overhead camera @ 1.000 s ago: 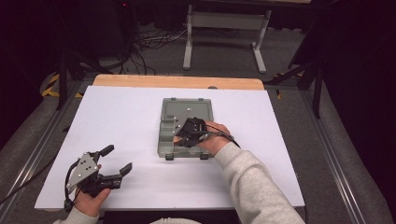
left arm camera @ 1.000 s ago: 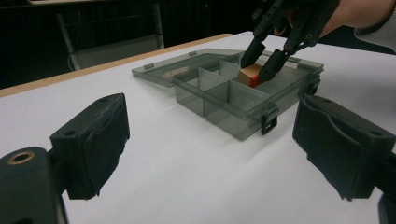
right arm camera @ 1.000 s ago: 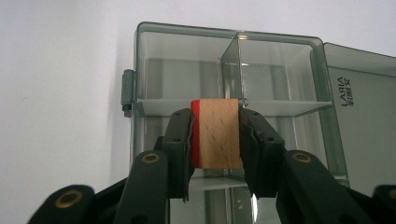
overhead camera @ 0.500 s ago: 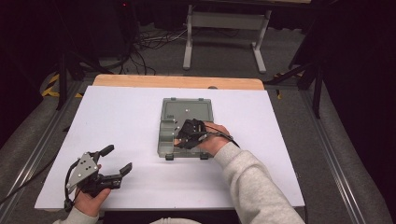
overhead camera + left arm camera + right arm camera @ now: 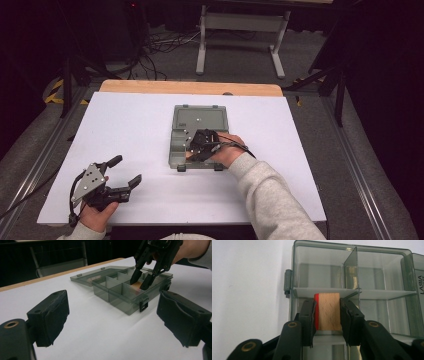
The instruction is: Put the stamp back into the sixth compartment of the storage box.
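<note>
High view: one compartment box [image 5: 197, 131] is seen on the white table [image 5: 125, 125], lid laid open toward the far side; two grippers are counted. The right gripper [image 5: 192, 151] is lowered into the box's near part. The left gripper [image 5: 127, 172] is parked near the table's near-left corner, well apart from the box, jaws spread wide, nothing held.

Left gripper view: wide-spread empty jaws are shown, with the box [image 5: 130, 290] and the right gripper [image 5: 141, 281] beyond; a tan piece is glimpsed between its tips, inside a near compartment.

Right gripper view: one wooden block [image 5: 328, 311] (red stripe on its left face) is clamped between the right gripper's [image 5: 327, 312] pads, over a compartment beside the box's [image 5: 352, 272] wall. Whether the floor is touched cannot be told.
</note>
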{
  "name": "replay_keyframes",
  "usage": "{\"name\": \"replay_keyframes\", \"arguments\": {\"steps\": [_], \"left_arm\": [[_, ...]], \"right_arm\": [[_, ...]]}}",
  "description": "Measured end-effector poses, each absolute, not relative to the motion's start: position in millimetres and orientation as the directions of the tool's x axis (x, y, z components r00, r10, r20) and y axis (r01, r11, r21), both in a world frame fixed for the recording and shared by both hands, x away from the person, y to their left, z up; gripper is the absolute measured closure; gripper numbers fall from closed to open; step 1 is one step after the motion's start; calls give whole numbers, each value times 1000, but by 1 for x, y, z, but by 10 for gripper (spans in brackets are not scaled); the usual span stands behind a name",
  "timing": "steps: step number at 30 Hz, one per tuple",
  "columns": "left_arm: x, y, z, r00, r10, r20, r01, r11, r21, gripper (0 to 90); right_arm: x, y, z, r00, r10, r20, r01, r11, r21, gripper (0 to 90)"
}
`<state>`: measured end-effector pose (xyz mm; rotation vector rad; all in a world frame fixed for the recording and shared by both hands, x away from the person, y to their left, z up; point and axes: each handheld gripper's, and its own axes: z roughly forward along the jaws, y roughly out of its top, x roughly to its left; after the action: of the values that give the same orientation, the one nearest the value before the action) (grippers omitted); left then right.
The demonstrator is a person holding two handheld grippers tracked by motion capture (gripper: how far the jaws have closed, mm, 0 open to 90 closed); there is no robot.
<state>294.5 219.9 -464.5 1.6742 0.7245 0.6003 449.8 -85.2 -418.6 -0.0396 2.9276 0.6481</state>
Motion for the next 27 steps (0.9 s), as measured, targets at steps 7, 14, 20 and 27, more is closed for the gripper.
{"name": "replay_keyframes", "arguments": {"steps": [7,14,20,27], "left_arm": [[295,220,-464,676,736,10,148,-149,978,120],[295,220,-465,677,736,10,147,-149,978,120],[294,220,-464,675,737,9,149,-148,978,120],[294,220,-464,676,736,10,148,-149,978,120]], "right_arm": [[449,-84,-421,-992,-2,-126,-53,914,401,658],[449,-83,-423,-993,-3,-117,-49,919,392,658],[449,-83,-423,-993,-2,-115,-47,919,391,655],[449,-84,-419,-991,1,-137,-56,909,413,604]]}}
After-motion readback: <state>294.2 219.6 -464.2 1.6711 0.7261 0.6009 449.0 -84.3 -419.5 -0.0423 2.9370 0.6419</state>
